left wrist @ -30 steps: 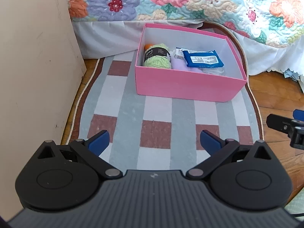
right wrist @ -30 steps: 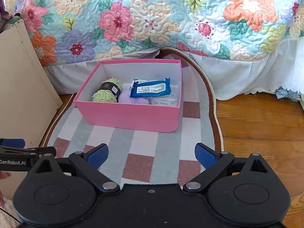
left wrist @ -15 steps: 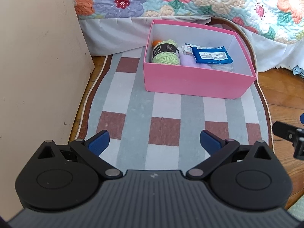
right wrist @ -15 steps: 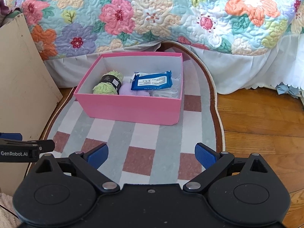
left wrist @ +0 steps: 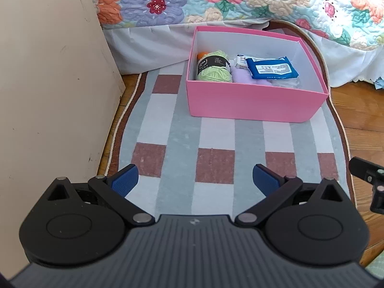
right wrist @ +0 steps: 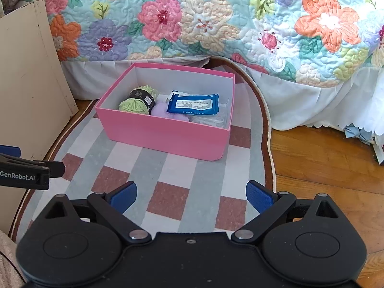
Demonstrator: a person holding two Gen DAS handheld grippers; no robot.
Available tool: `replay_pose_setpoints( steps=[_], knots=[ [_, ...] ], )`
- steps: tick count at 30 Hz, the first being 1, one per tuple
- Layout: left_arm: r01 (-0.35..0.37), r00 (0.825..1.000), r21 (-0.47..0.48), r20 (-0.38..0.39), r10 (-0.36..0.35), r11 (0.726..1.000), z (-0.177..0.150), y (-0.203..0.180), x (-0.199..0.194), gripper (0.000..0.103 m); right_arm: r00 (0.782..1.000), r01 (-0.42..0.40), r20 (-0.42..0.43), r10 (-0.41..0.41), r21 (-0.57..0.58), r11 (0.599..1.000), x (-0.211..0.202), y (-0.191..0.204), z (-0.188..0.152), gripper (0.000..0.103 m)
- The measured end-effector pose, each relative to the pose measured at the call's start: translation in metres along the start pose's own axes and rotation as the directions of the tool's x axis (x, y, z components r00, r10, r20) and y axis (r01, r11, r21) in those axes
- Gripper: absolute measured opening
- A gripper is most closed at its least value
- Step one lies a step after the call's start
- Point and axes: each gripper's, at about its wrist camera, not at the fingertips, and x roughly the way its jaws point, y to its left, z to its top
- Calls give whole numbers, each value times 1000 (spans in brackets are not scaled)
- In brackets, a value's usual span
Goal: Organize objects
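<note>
A pink box (left wrist: 254, 105) (right wrist: 168, 139) stands on a checked rug by the bed. In it lie a green yarn ball (left wrist: 213, 68) (right wrist: 134, 104), a purple soft thing (left wrist: 240, 78) (right wrist: 159, 109), a blue wipes pack (left wrist: 271, 68) (right wrist: 194, 103) and a clear packet (right wrist: 211, 120). An orange thing (left wrist: 201, 54) peeks out behind the yarn. My left gripper (left wrist: 195, 180) is open and empty over the rug, well short of the box. My right gripper (right wrist: 192, 196) is open and empty too, to the right of the left one.
A beige cabinet panel (left wrist: 48, 84) (right wrist: 26, 72) stands at the left. The bed's floral quilt (right wrist: 216, 16) and white skirt (right wrist: 312, 100) lie behind the box. Wood floor (right wrist: 324, 163) is to the right of the rug (left wrist: 216, 144).
Both grippers have drawn back from the box and shifted; the box looks smaller and farther right in the left view. Both stay open and empty. The box contents are unmoved.
</note>
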Motion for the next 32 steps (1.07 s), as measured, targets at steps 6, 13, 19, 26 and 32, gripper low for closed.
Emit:
replay_pose_setpoints(
  steps=[6, 13, 19, 26, 32],
  knots=[
    [12, 1000, 5, 21, -12, 1000, 1, 0, -3, 103, 1000, -4, 9, 4, 9, 1000, -1, 0, 0, 99],
    [20, 999, 31, 50, -22, 999, 1, -7, -10, 103, 1000, -15, 10, 14, 20, 1000, -3, 0, 0, 99],
    [-4, 1000, 19, 22, 4, 1000, 2, -5, -5, 103, 1000, -28, -2, 28, 43, 999, -2, -3, -1, 99],
    [21, 999, -1, 24, -21, 1000, 1, 2, -4, 103, 999, -30, -15, 31, 42, 999, 1, -2, -2, 99],
    [18, 1000, 2, 19, -18, 1000, 1, 0, -4, 103, 999, -29, -14, 30, 42, 999, 1, -3, -2, 99]
  ],
)
